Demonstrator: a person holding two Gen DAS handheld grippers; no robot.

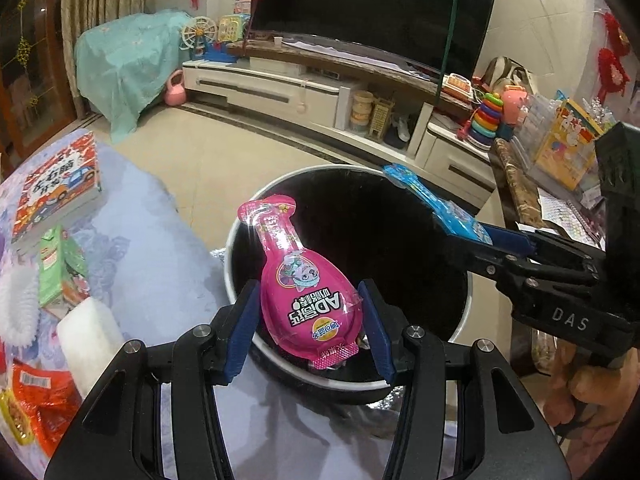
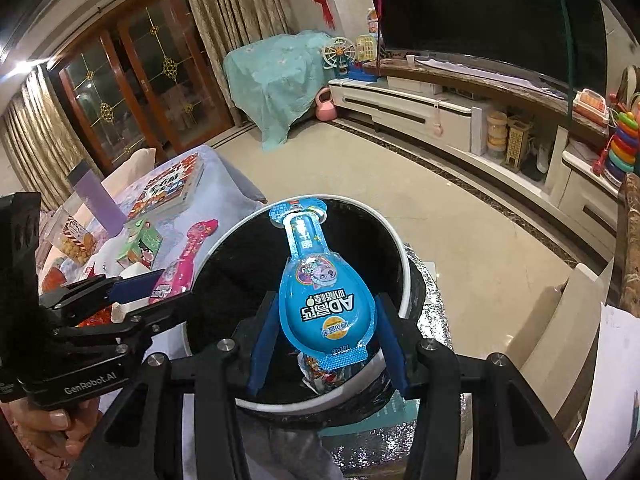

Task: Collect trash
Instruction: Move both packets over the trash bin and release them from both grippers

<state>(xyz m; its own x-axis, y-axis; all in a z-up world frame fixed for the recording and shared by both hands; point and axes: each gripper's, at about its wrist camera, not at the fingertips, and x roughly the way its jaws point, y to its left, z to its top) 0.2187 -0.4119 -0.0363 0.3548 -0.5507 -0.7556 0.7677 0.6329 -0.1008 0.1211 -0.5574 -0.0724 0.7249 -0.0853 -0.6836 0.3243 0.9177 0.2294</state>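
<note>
While both tools hang above the same round bin, the left gripper has its blue pads clamped on a pink egg-shaped snack packet, and the right gripper is clamped on a matching blue packet; beside the bin a cloth-covered table carries a green carton and a book, with a television beyond

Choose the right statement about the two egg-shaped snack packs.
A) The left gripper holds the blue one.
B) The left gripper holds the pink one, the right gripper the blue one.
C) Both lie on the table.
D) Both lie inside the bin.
B: the pink pack sits between the left gripper's fingers and the blue pack between the right gripper's, both above the trash bin.
</note>
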